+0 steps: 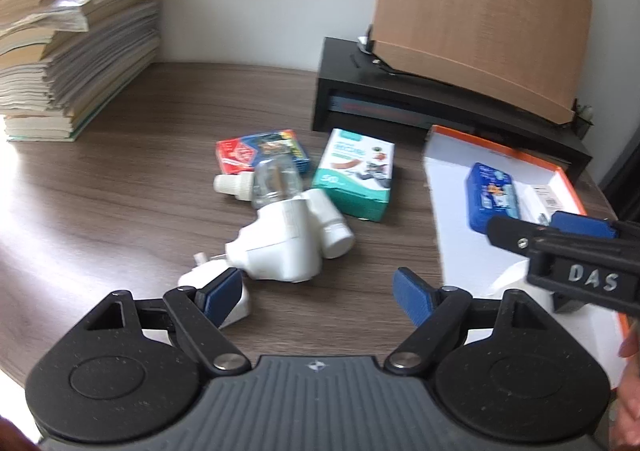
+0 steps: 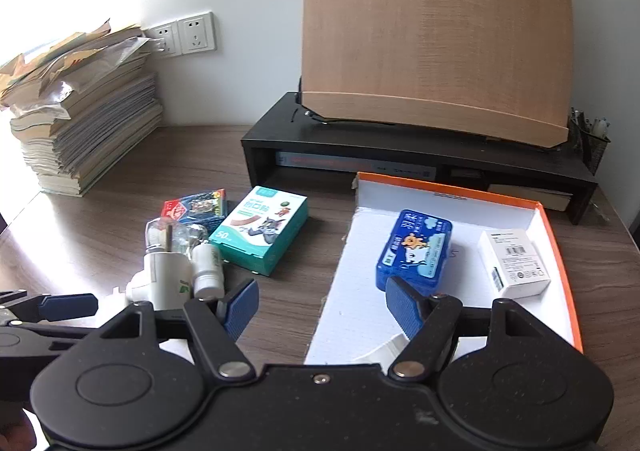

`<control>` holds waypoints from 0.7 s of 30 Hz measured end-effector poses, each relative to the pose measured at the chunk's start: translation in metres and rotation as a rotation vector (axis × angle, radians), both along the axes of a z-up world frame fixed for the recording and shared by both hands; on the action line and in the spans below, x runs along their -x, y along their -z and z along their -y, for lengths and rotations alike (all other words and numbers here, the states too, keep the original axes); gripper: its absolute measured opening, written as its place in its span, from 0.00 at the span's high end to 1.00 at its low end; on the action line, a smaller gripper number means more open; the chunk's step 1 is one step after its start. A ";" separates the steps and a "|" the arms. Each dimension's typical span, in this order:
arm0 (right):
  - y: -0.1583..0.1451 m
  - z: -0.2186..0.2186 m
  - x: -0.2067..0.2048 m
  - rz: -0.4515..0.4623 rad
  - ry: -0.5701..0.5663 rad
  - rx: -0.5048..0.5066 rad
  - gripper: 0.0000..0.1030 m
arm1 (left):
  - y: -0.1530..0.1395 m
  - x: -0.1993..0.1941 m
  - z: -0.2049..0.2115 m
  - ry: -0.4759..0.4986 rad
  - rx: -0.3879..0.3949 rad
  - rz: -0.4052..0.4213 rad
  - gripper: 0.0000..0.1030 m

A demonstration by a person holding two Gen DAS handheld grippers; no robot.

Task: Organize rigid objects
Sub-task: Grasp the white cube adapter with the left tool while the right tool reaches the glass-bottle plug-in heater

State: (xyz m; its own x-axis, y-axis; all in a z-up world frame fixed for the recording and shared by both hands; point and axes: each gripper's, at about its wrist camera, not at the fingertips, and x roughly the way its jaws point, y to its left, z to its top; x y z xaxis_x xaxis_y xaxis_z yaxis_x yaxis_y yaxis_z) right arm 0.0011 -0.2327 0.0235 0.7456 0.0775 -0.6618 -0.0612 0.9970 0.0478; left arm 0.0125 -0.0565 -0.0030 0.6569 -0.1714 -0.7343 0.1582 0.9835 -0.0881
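Both wide and empty: left hand-held gripper (image 1: 318, 293) near white plug-in unit (image 1: 280, 247); right hand-held gripper (image 2: 320, 307) over orange-rimmed box (image 2: 560, 251). Straddle the body squarely, then close.

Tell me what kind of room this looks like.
Probably a home office or study: a wooden desk with a tall stack of books, a black monitor stand and wall sockets behind.

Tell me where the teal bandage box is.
The teal bandage box lies on the table, left of the orange-rimmed tray, beside the red-and-blue card box.
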 end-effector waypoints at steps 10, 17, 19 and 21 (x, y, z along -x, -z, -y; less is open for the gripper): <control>0.013 -0.013 -0.009 -0.039 -0.026 -0.007 0.19 | 0.033 -0.013 -0.045 -0.181 -0.056 -0.015 0.17; 0.019 -0.026 -0.016 -0.059 -0.069 -0.005 0.19 | 0.048 -0.027 -0.047 -0.168 -0.061 -0.006 0.35; 0.020 -0.032 -0.018 -0.061 -0.092 -0.014 0.19 | 0.052 -0.027 -0.049 -0.153 -0.057 -0.014 0.50; 0.021 -0.039 -0.021 -0.070 -0.126 -0.028 0.19 | 0.052 -0.026 -0.052 -0.144 -0.070 -0.003 0.58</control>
State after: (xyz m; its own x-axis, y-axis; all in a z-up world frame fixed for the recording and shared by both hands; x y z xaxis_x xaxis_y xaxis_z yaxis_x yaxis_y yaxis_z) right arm 0.0221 -0.1933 0.0025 0.6812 0.1865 -0.7080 -0.1812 0.9799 0.0839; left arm 0.0383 -0.0044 -0.0546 0.6686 -0.0237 -0.7433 0.0151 0.9997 -0.0183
